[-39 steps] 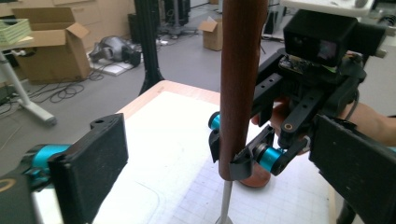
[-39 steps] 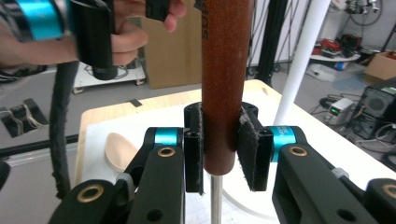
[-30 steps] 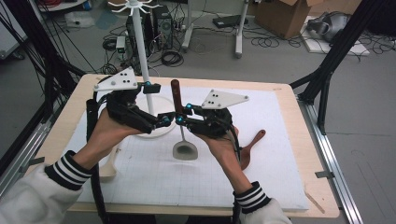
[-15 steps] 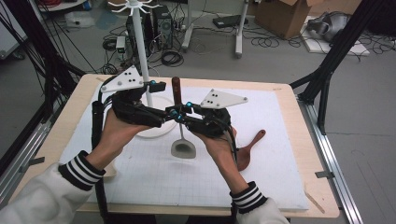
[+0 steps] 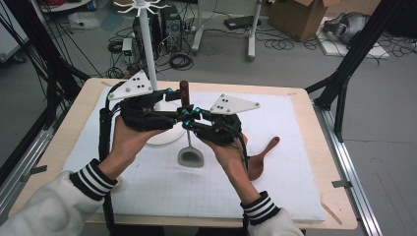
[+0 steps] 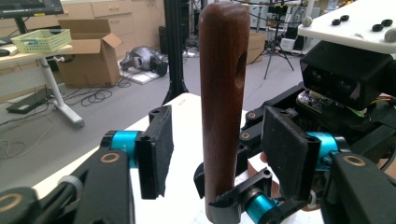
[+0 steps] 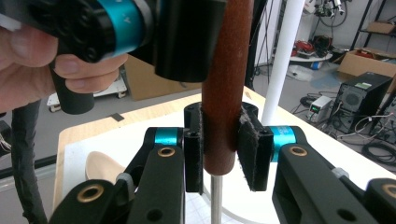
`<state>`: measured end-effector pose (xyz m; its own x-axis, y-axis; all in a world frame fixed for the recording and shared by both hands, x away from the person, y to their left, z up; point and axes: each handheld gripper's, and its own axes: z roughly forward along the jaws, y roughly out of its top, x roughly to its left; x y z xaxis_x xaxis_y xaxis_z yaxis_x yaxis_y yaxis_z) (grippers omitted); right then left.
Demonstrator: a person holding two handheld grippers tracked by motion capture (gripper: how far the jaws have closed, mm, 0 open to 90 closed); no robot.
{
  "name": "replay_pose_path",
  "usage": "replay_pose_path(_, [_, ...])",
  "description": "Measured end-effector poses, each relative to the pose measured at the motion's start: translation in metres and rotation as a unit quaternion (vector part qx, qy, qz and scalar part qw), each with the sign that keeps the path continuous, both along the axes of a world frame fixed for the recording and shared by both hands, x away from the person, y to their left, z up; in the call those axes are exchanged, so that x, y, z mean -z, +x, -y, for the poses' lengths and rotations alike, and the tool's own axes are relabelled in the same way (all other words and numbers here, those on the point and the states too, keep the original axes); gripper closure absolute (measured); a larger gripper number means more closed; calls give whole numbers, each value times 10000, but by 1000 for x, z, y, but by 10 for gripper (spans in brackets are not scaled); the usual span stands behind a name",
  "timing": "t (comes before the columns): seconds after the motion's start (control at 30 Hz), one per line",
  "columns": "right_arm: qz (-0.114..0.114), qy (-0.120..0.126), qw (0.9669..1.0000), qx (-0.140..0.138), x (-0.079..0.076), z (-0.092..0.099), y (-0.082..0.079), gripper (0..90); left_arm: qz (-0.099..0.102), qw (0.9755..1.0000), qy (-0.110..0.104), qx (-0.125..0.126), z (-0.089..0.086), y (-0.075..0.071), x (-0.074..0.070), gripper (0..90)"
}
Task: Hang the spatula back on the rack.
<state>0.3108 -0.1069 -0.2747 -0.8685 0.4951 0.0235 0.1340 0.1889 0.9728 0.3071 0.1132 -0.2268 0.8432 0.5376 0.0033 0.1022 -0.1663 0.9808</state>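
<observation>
A spatula with a dark wooden handle and a metal head stands upright over the white mat. My right gripper is shut on the lower end of the handle, just above the metal shaft. My left gripper straddles the same handle higher up. Its jaws have just been closing, and a gap still shows between each pad and the wood. In the high view the two grippers meet tip to tip at the handle, the left gripper above the right gripper.
A white hook stand rises on a round base just behind the grippers. A brown wooden spoon lies on the mat to the right. A pale wooden spoon lies at the left.
My left gripper has slid right until its jaws sit around the handle, and the jaws have narrowed. The right gripper and the spatula have stayed put.
</observation>
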Motion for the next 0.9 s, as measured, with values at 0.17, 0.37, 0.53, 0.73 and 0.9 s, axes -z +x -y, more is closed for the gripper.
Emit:
replay_pose_path(0.17, [9, 10, 10000, 3, 0, -1, 1, 740, 21, 10000, 20, -30, 1, 1, 1, 519])
replay_pose_path(0.37, [-19, 6, 10000, -4, 1, -2, 0, 739, 23, 10000, 4, -13, 1, 1, 3, 604])
replay_pose_path(0.53, [14, 18, 10000, -31, 1, -4, 0, 739, 31, 10000, 33, -1, 2, 1, 3, 694])
replay_pose_path(0.73, [-13, 14, 10000, -55, 1, -4, 0, 738, -57, 10000, 34, -11, 1, 0, 2, 728])
replay_pose_path(0.9, [72, 41, 9999, -114, 2, -5, 1, 737, -58, 10000, 28, 28, 0, 1, 2, 731])
